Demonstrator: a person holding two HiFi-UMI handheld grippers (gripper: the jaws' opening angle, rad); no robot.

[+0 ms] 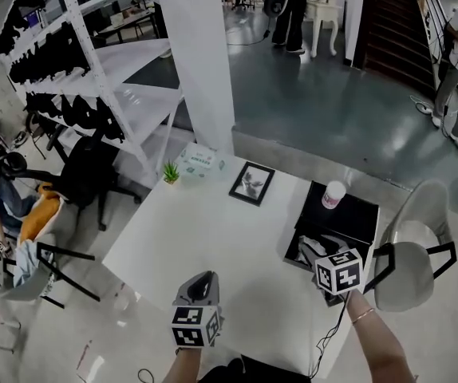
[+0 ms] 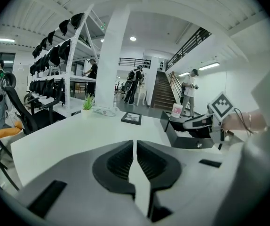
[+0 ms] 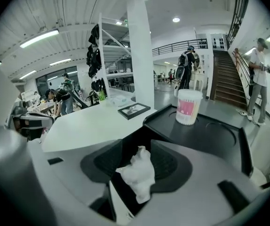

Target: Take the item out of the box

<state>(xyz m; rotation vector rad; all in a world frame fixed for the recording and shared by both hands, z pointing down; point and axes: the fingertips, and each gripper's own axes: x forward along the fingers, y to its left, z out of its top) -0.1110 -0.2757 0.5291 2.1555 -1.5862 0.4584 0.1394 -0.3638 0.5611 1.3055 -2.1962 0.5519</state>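
Note:
A black box [image 1: 349, 218] lies open at the table's right edge, with a white and pink cup [image 1: 333, 195] standing on its flat lid. My right gripper [image 1: 315, 250] hangs over the box's open well. In the right gripper view its jaws [image 3: 136, 149] are shut on a crumpled white wad [image 3: 138, 173], just above the dark well, with the lid [image 3: 205, 135] and cup [image 3: 188, 106] beyond. My left gripper [image 1: 203, 279] rests over the table's near side, away from the box, its jaws [image 2: 135, 149] shut with nothing between them. From there the box [image 2: 186, 139] and right gripper [image 2: 199, 121] show at right.
A framed picture [image 1: 252, 183], a small potted plant [image 1: 170, 172] and a flat white packet [image 1: 198, 163] lie at the table's far side by a white pillar [image 1: 201, 62]. A grey chair [image 1: 414, 254] stands right of the table. Shelving [image 1: 77, 78] stands left. People stand in the background.

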